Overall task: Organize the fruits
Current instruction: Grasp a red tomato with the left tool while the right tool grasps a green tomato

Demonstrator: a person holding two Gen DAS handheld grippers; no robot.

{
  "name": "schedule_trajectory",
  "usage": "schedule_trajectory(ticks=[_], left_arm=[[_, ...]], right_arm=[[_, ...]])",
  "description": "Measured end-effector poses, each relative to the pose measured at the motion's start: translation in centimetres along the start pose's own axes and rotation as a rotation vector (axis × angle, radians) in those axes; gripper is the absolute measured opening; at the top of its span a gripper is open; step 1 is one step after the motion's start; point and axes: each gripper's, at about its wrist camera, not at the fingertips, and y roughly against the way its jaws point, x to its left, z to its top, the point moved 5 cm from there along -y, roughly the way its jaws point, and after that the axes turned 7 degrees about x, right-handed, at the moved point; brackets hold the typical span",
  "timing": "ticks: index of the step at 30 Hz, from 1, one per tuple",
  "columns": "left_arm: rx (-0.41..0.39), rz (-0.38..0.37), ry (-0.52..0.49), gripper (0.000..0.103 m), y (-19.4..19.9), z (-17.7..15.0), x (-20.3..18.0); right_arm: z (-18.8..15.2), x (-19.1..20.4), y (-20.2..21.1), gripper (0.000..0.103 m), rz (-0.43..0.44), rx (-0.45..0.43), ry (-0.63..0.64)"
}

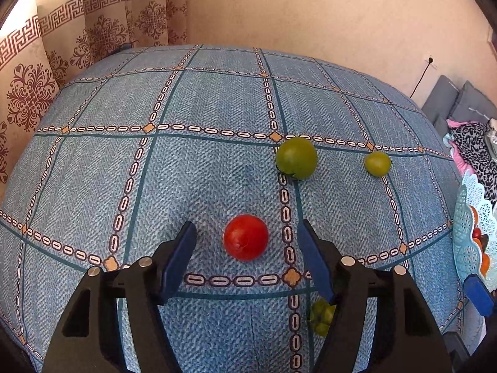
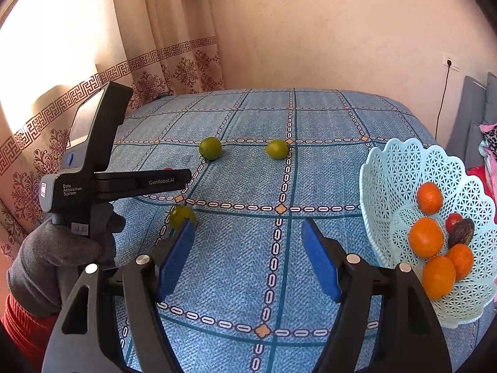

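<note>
The left gripper point(image 1: 247, 253) stands about half open over the blue checked tablecloth point(image 1: 202, 171), and the red tomato point(image 1: 246, 237) lies directly between its blue pads, just beyond the tips, with clear cloth on both sides; nothing is gripped yet. The tomato is round, so no axis matters: the tool only needs to come forward and down a little before closing. The right gripper point(image 2: 248, 261) is likewise partly open and empty, pointing at bare cloth near the pale lattice basket point(image 2: 382, 186), which sits at the right and already holds oranges point(image 2: 426, 237). Three green fruits remain loose: a large one point(image 1: 296, 157) and a small one point(image 1: 377, 163) farther off, another point(image 1: 323, 317) close beneath the left tool.
</note>
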Motion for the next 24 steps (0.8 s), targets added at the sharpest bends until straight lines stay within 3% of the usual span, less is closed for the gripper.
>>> schedule_trajectory(ticks=[4,6,10,24], left_arm=[[-0.007,0.009,-0.001,0.051,-0.2,0.3,0.4],[-0.010,0.014,-0.005,0.039,-0.2,0.3,0.5],[-0.017,0.003,-0.019,0.029,-0.1,0.0,0.4],[-0.136,0.047,-0.005,0.028,4.3,0.1,1.2]], right_arm=[[0.0,0.7,-1.2,0.073,0.007,0.026,0.023],[0.0,1.0,-1.9,0.073,0.014,0.041,0.030],[0.1,1.4,-2.9,0.073,0.034,0.067,0.034],[0.6,4.1,-6.0,0.073,0.102,0.130,0.062]])
